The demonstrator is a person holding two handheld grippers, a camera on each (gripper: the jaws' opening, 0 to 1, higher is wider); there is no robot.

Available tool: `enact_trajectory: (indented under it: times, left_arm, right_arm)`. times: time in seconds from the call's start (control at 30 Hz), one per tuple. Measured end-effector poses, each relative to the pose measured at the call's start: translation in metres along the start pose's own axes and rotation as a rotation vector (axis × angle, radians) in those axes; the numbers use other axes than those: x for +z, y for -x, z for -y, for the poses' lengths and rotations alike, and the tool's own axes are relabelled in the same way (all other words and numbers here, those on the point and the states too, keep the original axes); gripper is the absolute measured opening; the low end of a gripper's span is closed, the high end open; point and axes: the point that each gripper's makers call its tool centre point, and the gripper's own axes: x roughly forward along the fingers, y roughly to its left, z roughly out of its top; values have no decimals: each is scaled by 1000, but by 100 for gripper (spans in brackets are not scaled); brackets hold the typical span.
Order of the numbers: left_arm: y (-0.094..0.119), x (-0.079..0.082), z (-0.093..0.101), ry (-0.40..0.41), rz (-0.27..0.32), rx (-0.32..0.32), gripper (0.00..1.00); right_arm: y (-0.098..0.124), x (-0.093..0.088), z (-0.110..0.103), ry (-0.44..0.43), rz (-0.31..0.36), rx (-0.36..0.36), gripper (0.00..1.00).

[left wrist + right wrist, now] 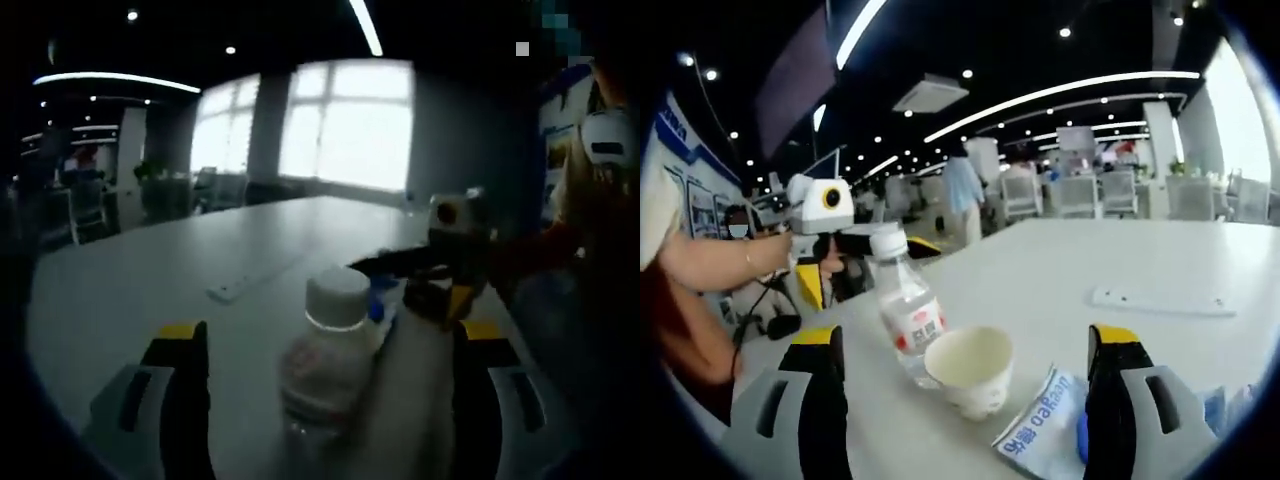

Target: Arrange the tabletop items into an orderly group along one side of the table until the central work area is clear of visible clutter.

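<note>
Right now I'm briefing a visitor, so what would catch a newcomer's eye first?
A clear water bottle with a white cap stands on the white table, with a tilted paper cup against it. A blue and white packet lies beside the cup, between the right gripper's open jaws.

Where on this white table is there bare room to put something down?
The white table lies bare beyond the flat white strip. It is crowded near the right gripper: clear plastic bottle, white paper cup and blue-white packet sit bunched together.
</note>
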Motion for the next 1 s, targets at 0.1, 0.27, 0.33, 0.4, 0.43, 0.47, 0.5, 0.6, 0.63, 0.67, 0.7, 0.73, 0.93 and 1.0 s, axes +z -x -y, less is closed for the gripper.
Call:
enact_trajectory:
  times: [0.1,0.27,0.33,0.4,0.43,0.47,0.5,0.6,0.63,0.67,0.7,0.73,0.93,1.0]
  left_arm:
    - [7,3,6,36,1,43,100]
    - [20,10,16,77,18,102,100]
    - [22,10,22,69,-7,124,100]
    - [23,12,28,71,-13,137,100]
    - [24,13,34,70,-12,142,100]
    - [25,15,39,65,-13,146,100]
    - [25,16,43,63,-15,148,100]
    - [27,16,55,41,-38,160,100]
    - [27,16,60,34,-49,169,100]
    - [28,16,63,33,-48,170,100]
    - [29,16,67,34,-47,170,100]
    - [30,16,72,37,-55,175,100]
    - [36,17,102,46,-45,164,100]
    - [38,16,111,34,-51,175,100]
  right_arm:
    - [13,6,-2,6,-14,14,100]
    - [36,14,-2,9,-39,15,100]
    - [43,15,-1,10,-49,12,100]
    - [54,15,0,24,-66,3,100]
    - [60,17,0,31,-74,4,100]
    - [64,17,-1,32,-80,4,100]
    - [68,18,0,31,-83,0,100]
    - [85,20,-1,54,-96,-8,100]
    - [89,21,-1,58,-98,-9,100]
    - [93,21,-1,58,-99,-9,100]
    - [97,22,-2,58,-98,-12,100]
    - [103,22,-2,61,-99,-15,100]
    - [137,20,-4,75,-116,-45,100]
    - [148,19,-3,71,-117,-58,100]
